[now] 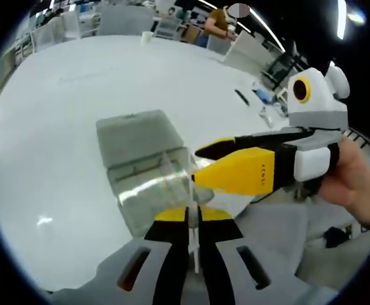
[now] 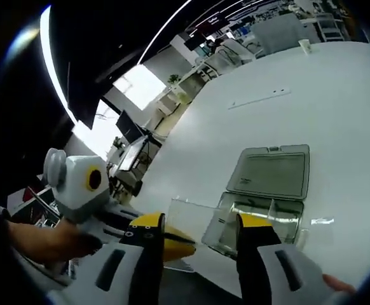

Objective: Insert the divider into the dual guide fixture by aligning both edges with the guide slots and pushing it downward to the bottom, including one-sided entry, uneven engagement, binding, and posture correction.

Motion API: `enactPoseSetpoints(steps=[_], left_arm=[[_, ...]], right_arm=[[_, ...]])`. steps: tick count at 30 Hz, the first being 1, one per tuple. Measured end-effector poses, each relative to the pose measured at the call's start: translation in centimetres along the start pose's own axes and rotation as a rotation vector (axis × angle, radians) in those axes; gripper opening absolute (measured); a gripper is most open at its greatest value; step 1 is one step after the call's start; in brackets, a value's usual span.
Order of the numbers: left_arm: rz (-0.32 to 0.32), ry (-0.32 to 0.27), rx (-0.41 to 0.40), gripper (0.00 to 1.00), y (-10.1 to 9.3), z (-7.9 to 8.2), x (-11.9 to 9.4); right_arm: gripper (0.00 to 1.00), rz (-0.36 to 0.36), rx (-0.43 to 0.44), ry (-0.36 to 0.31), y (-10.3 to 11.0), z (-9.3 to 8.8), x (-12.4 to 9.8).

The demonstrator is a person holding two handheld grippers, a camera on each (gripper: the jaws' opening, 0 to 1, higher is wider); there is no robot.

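While upright, divider (image 1: 196,244) between fingers (image 1: 172,219)

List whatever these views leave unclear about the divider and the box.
- Guide slots: in the left gripper view the clear box is blurred, so no slots can be made out.
- Divider: mostly hidden between the left gripper's shut jaws.
- Box's near edge: in the right gripper view, the right gripper's open jaws cover it.
- Whether the divider has entered the box: too transparent to tell.
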State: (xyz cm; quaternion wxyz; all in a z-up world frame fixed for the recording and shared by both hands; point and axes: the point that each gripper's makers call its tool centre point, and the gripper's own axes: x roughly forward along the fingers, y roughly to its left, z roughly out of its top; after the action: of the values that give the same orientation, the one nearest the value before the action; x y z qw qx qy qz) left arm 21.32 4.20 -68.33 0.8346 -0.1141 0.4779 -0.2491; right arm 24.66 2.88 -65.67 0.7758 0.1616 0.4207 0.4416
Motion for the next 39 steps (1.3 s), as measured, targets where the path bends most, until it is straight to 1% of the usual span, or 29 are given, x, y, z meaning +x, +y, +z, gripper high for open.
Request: enactPoseSetpoints(steps=[2, 5, 7, 9, 11, 14, 16, 17, 19, 21, 23, 28, 32, 34, 37, 39], left_arm=[[-0.008, -0.01, -0.038, 0.01, 0.1, 0.3, -0.2], [0.022, 0.004, -0.013, 0.01, 0.9, 0.3, -0.4], [0.034, 0.009, -0.02, 0.01, 1.4, 0.6, -0.4], [0.049, 0.022, -0.041, 0.0, 1.9, 0.6, -0.4], [0.061, 0.039, -0.069, 0.01, 2.3, 0.6, -0.5], [0.08, 0.073, -0.097, 0.0, 2.8, 0.4, -0.4], [0.097, 0.091, -0.108, 0.0, 3.2, 0.4, -0.4], [0.101, 0.097, -0.115, 0.0, 3.3, 0.4, -0.4], [0.102, 0.116, -0.147, 0.0, 3.3, 0.2, -0.3], [0.106, 0.136, -0.171, 0.01, 3.4, 0.0, -0.2], [0.119, 0.147, -0.191, 0.0, 3.7, -0.1, 0.0], [0.141, 0.161, -0.221, 0.0, 3.6, -0.2, 0.3], [0.153, 0.169, -0.262, 0.0, 3.4, -0.2, 0.4], [0.164, 0.176, -0.269, 0.0, 3.2, -0.2, 0.5], [0.18, 0.179, -0.283, 0.0, 3.3, -0.3, 0.6], [0.195, 0.178, -0.294, 0.0, 3.3, -0.4, 0.5]], right_arm=[[0.41, 0.018, -0.012, -0.009, 0.3, 0.2, -0.4], [0.41, 0.037, -0.033, -0.019, 0.5, 0.2, -0.8], [0.41, 0.051, -0.056, -0.03, 0.6, 0.1, -1.1], [0.42, 0.061, -0.094, -0.031, 0.7, -0.1, -1.4], [0.42, 0.084, -0.151, -0.022, 0.8, -0.5, -1.5], [0.42, 0.085, -0.232, -0.024, 0.8, -0.8, -1.8], [0.43, 0.1, -0.259, -0.028, 1.0, -1.0, -2.0], [0.43, 0.106, -0.303, -0.026, 1.0, -1.2, -2.0], [0.43, 0.12, -0.347, -0.005, 1.1, -1.8, -2.1], [0.44, 0.129, -0.387, -0.007, 1.2, -2.1, -2.2], [0.45, 0.135, -0.397, -0.002, 1.2, -2.4, -2.3], [0.48, 0.157, -0.503, 0.007, 1.4, -3.0, -2.7], [0.49, 0.187, -0.589, 0.016, 1.8, -3.9, -3.3], [0.5, 0.193, -0.611, 0.026, 1.7, -4.3, -3.6], [0.5, 0.203, -0.623, 0.028, 1.5, -4.6, -4.1], [0.51, 0.209, -0.65, 0.029, 1.4, -4.9, -4.5]])
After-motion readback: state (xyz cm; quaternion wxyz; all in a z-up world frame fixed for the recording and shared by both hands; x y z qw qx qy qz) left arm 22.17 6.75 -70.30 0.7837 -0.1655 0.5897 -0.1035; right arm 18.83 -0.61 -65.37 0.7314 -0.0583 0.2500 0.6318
